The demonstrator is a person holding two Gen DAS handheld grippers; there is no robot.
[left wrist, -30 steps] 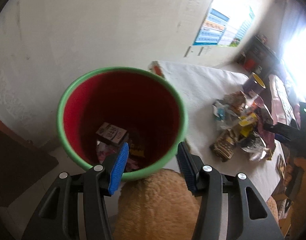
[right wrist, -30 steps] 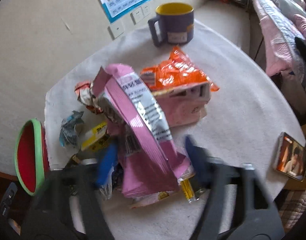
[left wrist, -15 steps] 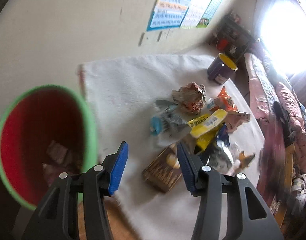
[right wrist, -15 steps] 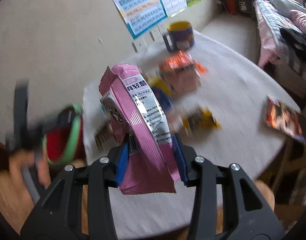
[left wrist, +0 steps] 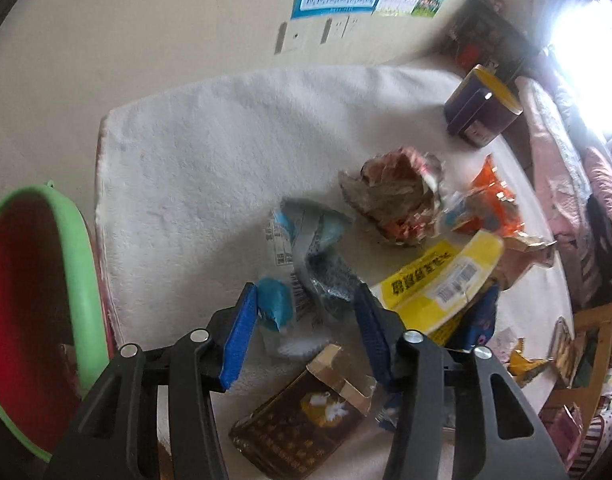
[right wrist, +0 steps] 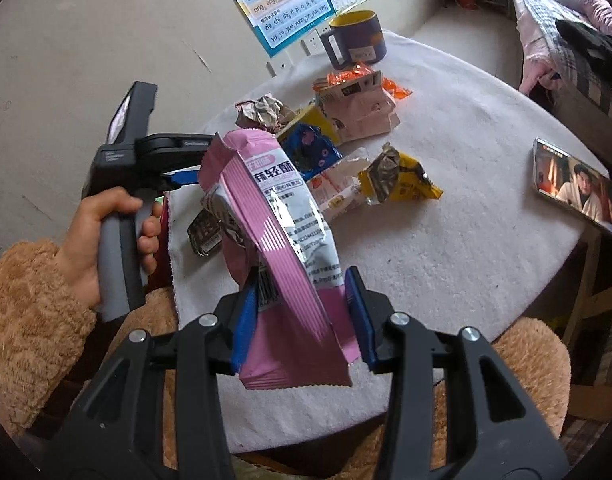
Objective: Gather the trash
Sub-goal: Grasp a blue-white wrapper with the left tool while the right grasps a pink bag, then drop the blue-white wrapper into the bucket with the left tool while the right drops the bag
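My right gripper [right wrist: 302,312] is shut on a pink snack bag [right wrist: 274,240] and holds it up above the near edge of the table. My left gripper [left wrist: 306,332] is open and empty, hovering over a crumpled blue and silver wrapper [left wrist: 306,256] in the trash pile; it also shows in the right wrist view [right wrist: 178,176], held by a hand. The red bin with a green rim [left wrist: 82,280] stands at the far left, off the table edge. A brown box [left wrist: 302,420], a yellow wrapper [left wrist: 437,280], a crumpled brown wrapper [left wrist: 393,196] and an orange packet [left wrist: 493,200] lie on the table.
A purple mug with a yellow inside [right wrist: 357,40] stands at the back of the white-covered table [right wrist: 465,240]. A phone [right wrist: 577,188] lies at the right edge. More wrappers [right wrist: 397,180] lie mid-table. A wall with posters is behind, a bed to the right.
My right gripper closed on the pink bag and lifted it off the pile toward me. My left gripper swung from above the bin to over the wrappers on the table.
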